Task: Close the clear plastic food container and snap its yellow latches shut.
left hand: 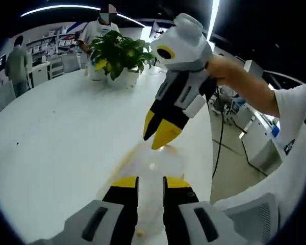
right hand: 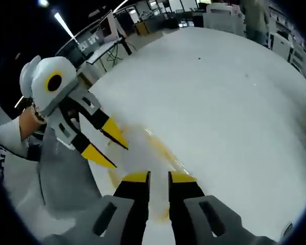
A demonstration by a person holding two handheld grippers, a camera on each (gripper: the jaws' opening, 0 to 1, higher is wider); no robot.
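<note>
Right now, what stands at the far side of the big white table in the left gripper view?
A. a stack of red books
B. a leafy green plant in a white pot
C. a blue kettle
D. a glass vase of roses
B: a leafy green plant in a white pot stands near the far edge of the big white table, beyond the right gripper.

Open office or showroom — white counter (left hand: pixel 66 143), desks (right hand: pixel 104 48), shelving (left hand: pixel 46 48).

Two grippers – left gripper (left hand: pixel 150 182), right gripper (left hand: pixel 161 133) – one clear container (left hand: pixel 153 168), one potted plant (left hand: pixel 120 53), one white table (left hand: pixel 56 138), two people far off.
</note>
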